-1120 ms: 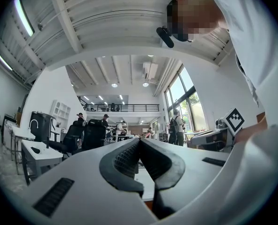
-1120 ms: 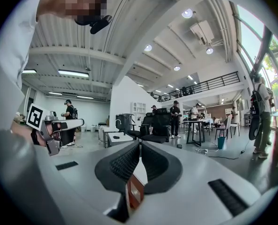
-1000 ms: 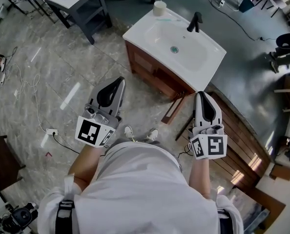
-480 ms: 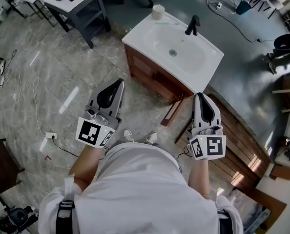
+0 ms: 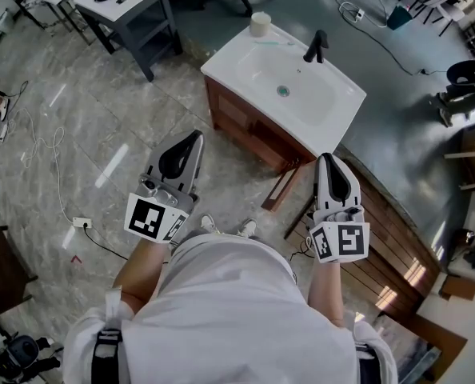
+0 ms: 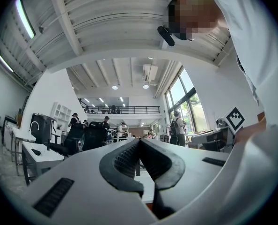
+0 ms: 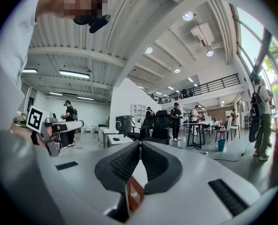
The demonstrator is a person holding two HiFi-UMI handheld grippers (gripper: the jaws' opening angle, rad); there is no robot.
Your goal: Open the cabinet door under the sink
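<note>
standing back from the white sink (image 5: 301,94), the person holds both tools in front of the body, well apart from the wooden cabinet (image 5: 241,118) beneath it. the left gripper (image 5: 194,137) is clenched, its ribbed pads meeting at the tip with nothing between them. the right gripper (image 5: 329,158) is pinched together the same way, empty. a cabinet door (image 5: 282,184) stands swung out at the unit's right front corner (the rest of the front looks flush). a black faucet (image 5: 316,45) rises at the basin's far edge.
</note>
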